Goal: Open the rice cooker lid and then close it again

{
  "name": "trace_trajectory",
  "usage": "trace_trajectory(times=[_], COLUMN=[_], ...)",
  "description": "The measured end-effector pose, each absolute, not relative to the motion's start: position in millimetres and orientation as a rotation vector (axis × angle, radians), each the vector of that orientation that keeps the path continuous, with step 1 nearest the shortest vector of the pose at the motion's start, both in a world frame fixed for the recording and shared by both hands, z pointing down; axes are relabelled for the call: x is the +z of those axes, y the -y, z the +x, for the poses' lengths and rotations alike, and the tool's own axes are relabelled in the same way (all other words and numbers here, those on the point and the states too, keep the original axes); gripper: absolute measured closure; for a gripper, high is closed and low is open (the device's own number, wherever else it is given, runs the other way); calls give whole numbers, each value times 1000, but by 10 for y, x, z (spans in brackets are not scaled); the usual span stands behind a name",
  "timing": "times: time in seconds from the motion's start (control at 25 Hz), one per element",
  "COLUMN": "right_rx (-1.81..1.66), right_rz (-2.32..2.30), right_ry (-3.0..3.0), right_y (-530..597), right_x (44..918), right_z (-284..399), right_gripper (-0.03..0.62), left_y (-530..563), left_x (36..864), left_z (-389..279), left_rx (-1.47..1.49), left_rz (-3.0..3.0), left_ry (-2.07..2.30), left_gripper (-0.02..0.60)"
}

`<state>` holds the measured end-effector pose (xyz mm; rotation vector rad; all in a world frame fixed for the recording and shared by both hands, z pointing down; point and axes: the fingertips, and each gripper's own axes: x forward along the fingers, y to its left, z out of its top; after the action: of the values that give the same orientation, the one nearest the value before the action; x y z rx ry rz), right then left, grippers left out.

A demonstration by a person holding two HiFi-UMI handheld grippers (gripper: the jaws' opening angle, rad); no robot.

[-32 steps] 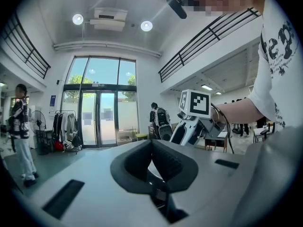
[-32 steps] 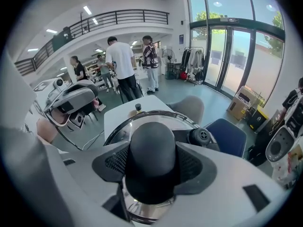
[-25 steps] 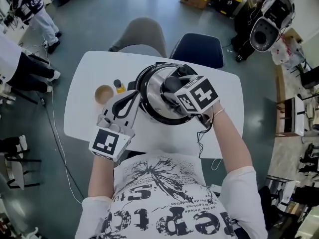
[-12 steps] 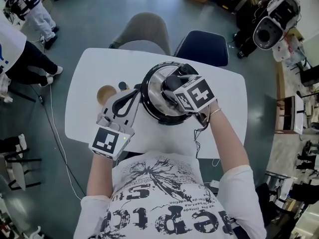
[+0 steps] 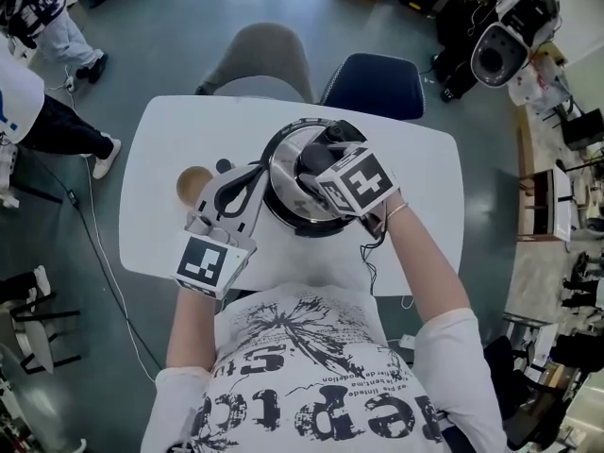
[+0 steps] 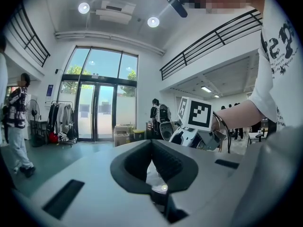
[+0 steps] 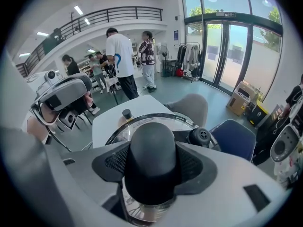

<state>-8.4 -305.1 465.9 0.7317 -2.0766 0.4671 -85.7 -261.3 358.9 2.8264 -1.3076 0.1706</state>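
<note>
The rice cooker (image 5: pixel 283 217) stands mid-table, under its glass lid (image 5: pixel 288 163) with a steel rim. My right gripper (image 5: pixel 316 165) comes down from above, shut on the lid's black knob (image 7: pixel 152 150). The pads (image 7: pixel 191 167) press on the knob from both sides. A small black vent cap (image 7: pixel 201 136) sits on the lid behind the knob. My left gripper (image 5: pixel 247 179) lies nearly level at the cooker's left side. Its fingertips meet there, with nothing seen between them. In the left gripper view its jaws (image 6: pixel 151 143) hide the cooker.
On the white table (image 5: pixel 425 177), left of the cooker, are a round wooden bowl (image 5: pixel 193 183) and a small black-capped bottle (image 5: pixel 224 166). A cable (image 5: pixel 376 258) trails off the near edge. A grey chair (image 5: pixel 269 59) and a blue chair (image 5: pixel 377 83) stand beyond. People stand at left.
Both grippers have shifted a little, and the right one has sunk slightly with the lid knob still in it. The person at the left has moved.
</note>
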Motion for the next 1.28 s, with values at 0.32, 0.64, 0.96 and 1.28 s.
trace_trajectory(times=[0.32,0.64,0.96,1.28], right_rx=[425,272,135,108], right_rz=[830,1017,1250,1427], right_ry=[2165,2422,2627,2656], right_y=[3095,3091,2930,2800], right_x=[4467,3831,3476,3508], right_z=[3,100,416,743], right_gripper=[277,331,461,583], left_y=[2592,2576,2604,2624], left_x=[3436,3372,3270,3201], left_z=[-760,-879,-807,-749], left_rx=[145,256,249,193], left_rz=[2837,2837,2815,2842], left_ry=[1340,1387,1411,1412], left_gripper=[569,569,569,568])
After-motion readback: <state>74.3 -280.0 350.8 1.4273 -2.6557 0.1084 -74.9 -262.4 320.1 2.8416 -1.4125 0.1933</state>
